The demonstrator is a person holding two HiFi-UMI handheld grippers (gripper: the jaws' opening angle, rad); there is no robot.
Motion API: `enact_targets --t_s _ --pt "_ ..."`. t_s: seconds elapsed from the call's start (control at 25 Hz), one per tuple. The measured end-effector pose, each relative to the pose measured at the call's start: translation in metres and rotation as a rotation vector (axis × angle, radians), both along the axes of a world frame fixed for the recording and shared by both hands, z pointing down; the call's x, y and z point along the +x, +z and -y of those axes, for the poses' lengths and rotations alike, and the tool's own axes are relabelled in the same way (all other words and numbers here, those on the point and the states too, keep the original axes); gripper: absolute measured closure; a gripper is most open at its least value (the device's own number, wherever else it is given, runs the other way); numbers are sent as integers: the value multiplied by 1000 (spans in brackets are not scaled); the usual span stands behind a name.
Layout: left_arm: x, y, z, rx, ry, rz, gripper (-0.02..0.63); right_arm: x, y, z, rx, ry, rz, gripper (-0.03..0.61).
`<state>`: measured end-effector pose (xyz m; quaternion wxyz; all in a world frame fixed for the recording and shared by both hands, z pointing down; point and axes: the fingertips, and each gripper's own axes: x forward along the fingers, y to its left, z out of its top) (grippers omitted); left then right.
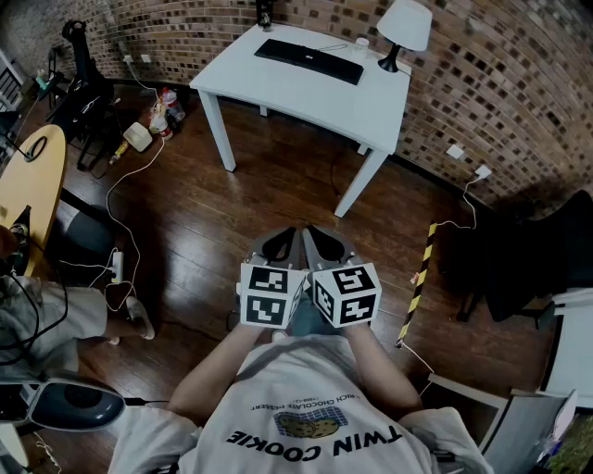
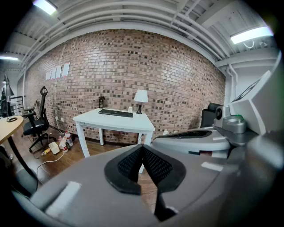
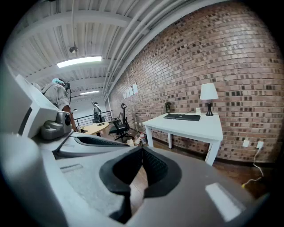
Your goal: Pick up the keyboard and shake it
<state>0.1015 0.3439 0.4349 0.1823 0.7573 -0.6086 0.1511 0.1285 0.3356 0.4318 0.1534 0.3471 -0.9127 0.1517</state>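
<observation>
Standing well back: keyboard (image 1: 309, 60) lies flat on the white table (image 1: 278, 97), top centre of the head view, near a lamp (image 1: 403, 28). Left gripper (image 1: 281, 246) and right gripper (image 1: 324, 246) both pressed together, empty, lower centre. Judged light, stiff, slick plastic; pinch both short ends, one per gripper.

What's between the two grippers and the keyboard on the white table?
Just bare wood floor, then some white top of the table, before the keyboard. The head view shows it.
</observation>
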Motion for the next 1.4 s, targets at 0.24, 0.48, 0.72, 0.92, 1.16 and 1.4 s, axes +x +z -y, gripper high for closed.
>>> enact_targets --t_s 0.24,0.48,0.72,0.92,1.16,1.4 --pt "-21 12 60 -13 -12 -1 607 -24 12 60 -12 -22 8 577" --pt "-43 12 147 -29 -35 12 607 -47 11 148 -24 -52 22 577" --pt "-50 3 236 -31 -26 72 607 -51 4 239 -24 -55 38 577" --pt "-55 1 285 -35 -26 107 607 -50 1 292 -18 -47 54 577" --pt "-61 4 343 -35 -2 120 607 -50 8 342 -28 -23 54 577" --pt "-72 10 392 -24 27 95 607 -64 15 387 -24 -3 31 577"
